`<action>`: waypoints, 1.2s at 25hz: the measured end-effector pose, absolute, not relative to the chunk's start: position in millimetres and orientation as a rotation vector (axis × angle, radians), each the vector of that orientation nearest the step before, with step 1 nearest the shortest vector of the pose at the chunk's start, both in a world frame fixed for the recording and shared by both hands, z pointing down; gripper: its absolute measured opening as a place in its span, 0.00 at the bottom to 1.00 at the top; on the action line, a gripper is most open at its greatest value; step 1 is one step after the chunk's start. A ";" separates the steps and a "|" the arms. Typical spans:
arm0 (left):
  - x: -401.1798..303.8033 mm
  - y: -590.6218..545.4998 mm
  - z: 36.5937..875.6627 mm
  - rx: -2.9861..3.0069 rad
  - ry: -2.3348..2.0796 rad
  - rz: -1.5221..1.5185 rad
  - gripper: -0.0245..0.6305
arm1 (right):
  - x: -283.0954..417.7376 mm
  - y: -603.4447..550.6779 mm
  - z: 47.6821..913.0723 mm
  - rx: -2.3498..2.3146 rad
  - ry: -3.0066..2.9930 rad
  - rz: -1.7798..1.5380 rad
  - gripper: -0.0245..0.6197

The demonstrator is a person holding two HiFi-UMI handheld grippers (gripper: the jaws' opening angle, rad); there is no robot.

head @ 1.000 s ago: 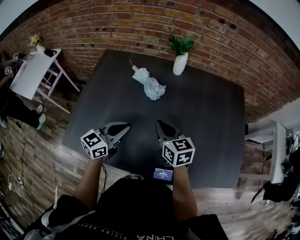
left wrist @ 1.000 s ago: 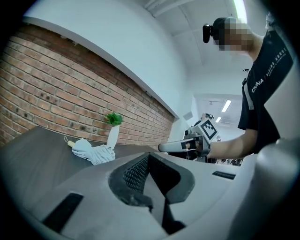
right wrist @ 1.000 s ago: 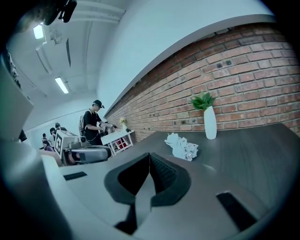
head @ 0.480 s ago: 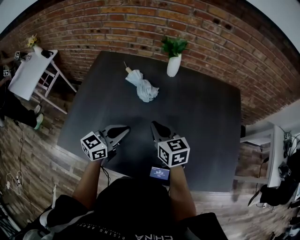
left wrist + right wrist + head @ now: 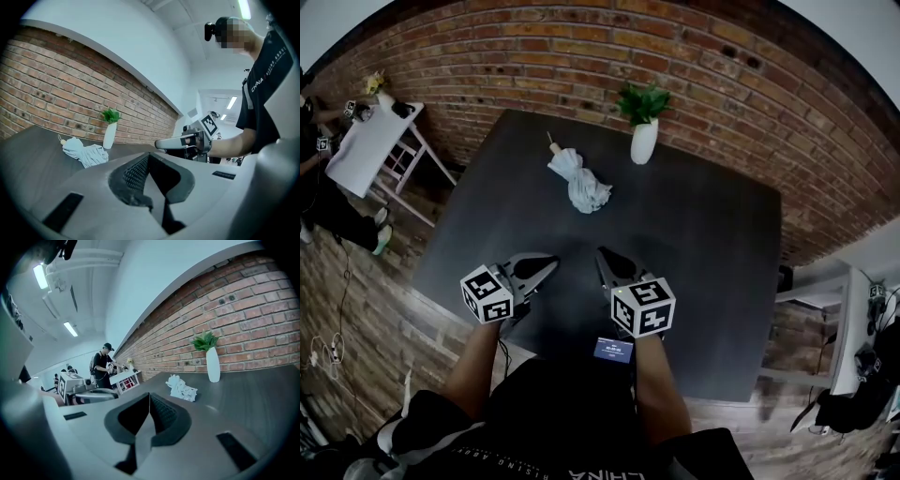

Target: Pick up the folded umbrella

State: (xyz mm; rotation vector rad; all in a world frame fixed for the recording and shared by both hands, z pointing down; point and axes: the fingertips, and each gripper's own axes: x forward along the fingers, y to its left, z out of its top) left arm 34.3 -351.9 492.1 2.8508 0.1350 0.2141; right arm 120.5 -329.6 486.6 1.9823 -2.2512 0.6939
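Grippers come first: over the near part of the table (image 5: 712,281), the left gripper (image 5: 547,263) and the right gripper (image 5: 604,257) hang side by side with a gap between them, both pointing toward the far side. Each has its jaws pressed together with nothing between the pads, so neither holds anything.

Bare dark tabletop separates both from the umbrella (image 5: 577,180), which lies untouched on the far half of the table, well apart from them. From the head view it sits roughly ahead of the gap between the two grippers. Its long axis runs near to far with a slant. The bunched fabric end points near and slightly right, and the tan handle tip (image 5: 551,144) points far and left.

The right gripper looks a little nearer to the fabric end, and its own view puts the umbrella only just right of its jaw line. The left gripper's view puts it well off to the left, since that gripper angles inward. The right one therefore seems better lined up. Either would have to open before reaching, and closing across the bundle rather than along it looks the surer hold.

Farther on, a white vase (image 5: 643,142) with a green plant stands to the umbrella's right, apart from it, by the brick wall (image 5: 581,56).
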 end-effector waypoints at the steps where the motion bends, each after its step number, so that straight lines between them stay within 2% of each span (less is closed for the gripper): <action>1: 36.2 -351.0 491.6 2.854 0.122 0.217 0.04 | 121.9 -329.1 485.4 1.971 -2.272 0.696 0.05; 12: 55.8 -377.9 477.7 2.876 0.094 0.214 0.04 | 126.5 -361.1 491.6 1.768 -2.385 0.763 0.06; 21: 84.0 -439.5 476.3 2.879 0.143 0.209 0.04 | 190.9 -431.2 484.7 2.085 -2.126 0.722 0.06; 28: 103.8 -491.3 495.9 2.835 0.146 0.207 0.04 | 182.8 -491.5 501.5 1.805 -2.173 0.788 0.06; 29: 107.1 -498.4 499.7 2.825 0.142 0.204 0.04 | 183.8 -500.6 505.2 1.782 -2.170 0.795 0.08; 30: 110.1 -505.1 503.6 2.813 0.137 0.198 0.04 | 184.9 -509.7 509.6 1.761 -2.164 0.804 0.15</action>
